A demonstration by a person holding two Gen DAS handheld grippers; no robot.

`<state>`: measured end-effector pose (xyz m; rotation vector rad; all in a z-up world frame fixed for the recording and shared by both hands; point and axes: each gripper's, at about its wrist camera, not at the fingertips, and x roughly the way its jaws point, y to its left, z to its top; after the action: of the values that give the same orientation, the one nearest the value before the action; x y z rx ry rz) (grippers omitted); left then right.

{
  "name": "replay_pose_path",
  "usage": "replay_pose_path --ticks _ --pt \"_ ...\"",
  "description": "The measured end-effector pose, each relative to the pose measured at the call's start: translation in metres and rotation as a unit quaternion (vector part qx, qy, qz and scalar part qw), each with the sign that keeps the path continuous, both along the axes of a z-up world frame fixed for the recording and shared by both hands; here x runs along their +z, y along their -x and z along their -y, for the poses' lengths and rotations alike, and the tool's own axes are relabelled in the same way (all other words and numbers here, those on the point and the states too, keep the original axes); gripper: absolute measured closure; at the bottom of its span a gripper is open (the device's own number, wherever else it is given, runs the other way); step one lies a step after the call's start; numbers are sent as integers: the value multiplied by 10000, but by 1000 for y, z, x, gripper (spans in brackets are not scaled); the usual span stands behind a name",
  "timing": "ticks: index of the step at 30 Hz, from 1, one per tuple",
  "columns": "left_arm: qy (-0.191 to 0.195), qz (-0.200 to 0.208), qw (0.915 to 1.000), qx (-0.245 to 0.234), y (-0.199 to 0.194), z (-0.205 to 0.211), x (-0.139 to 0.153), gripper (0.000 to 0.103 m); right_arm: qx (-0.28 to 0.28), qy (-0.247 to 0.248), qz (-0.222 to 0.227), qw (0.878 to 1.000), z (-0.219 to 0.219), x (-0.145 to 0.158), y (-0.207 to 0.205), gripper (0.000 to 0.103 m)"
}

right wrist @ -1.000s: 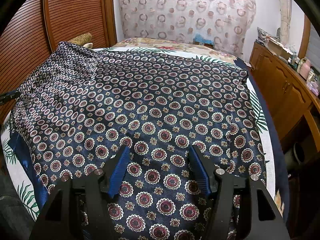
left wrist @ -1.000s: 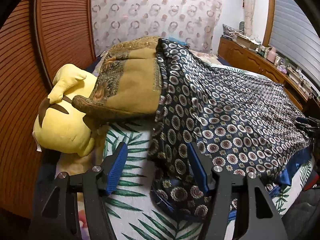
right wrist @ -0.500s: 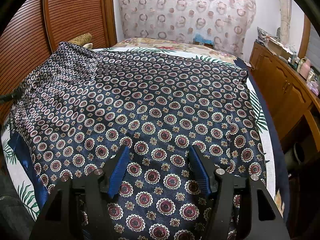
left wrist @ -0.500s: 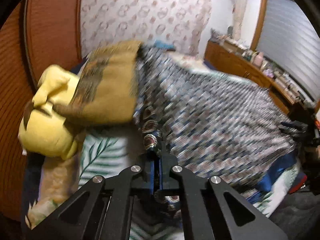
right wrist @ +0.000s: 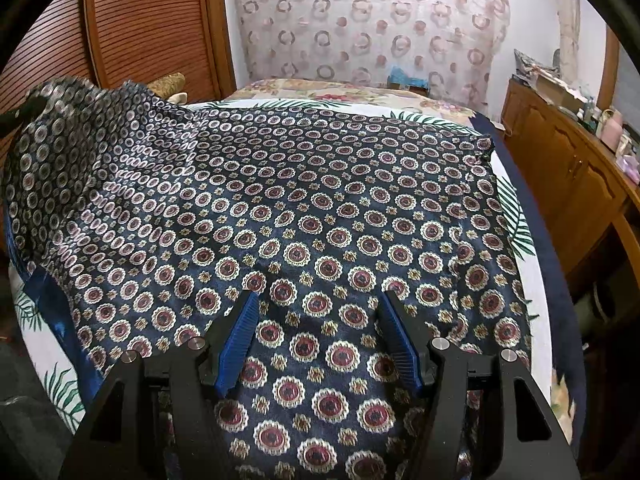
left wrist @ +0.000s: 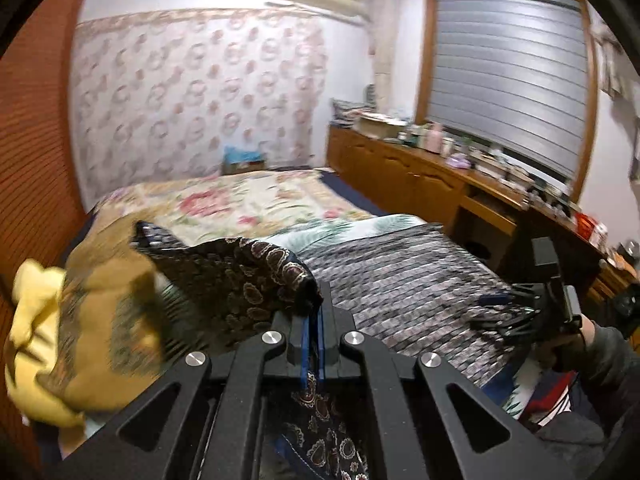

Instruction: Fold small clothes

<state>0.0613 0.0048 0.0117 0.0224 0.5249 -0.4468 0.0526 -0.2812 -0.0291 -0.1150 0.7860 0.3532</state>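
1. Progress: the fold is only beginning. The patterned garment [right wrist: 320,208] lies spread almost flat across the bed [right wrist: 516,216]; no completed fold shows, so nearly all of the folding is judged to remain.
2. Left gripper [left wrist: 312,320]: jaws closed tight on a bunched edge of the garment, which is lifted clear of the bed at the near left and drapes back from the grip.
3. Right gripper [right wrist: 320,336]: jaws wide apart, holding nothing, poised over the near edge of the cloth; contact with it cannot be told.
4. Materials: the garment is thin, limp and slightly glossy, navy with rows of red-and-cream medallions and a plain blue band [right wrist: 48,292] along its left border. It sags in soft creases where raised.
5. Surroundings: a leaf-print sheet [right wrist: 520,236] lies beneath; a yellow plush toy [left wrist: 28,320] and an ochre cushion [left wrist: 108,280] sit at the left; a wooden cabinet [right wrist: 568,176] runs along the right.
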Motion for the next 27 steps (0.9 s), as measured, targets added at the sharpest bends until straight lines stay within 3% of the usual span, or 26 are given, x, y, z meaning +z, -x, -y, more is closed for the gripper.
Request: replay_pose_path --ticks 9,14,20,24,27 --pt "-267 139 9951 -937 -11 74 30 100 -235 -196 338 9990 23 26 31 39" --pt "-425 156 9915 -1219 -12 104 35 99 -399 -204 509 9977 40 36 45 39" --pt "-356 -209 9904 -1316 -15 107 14 61 -491 -181 482 9975 41 30 46 39" --pt "-493 -311 9923 -1094 -17 97 -1 59 -425 -225 460 9978 40 31 40 39" --pt "-513 -356 9941 -891 -17 89 -12 31 -338 -247 463 9980 31 31 36 39"
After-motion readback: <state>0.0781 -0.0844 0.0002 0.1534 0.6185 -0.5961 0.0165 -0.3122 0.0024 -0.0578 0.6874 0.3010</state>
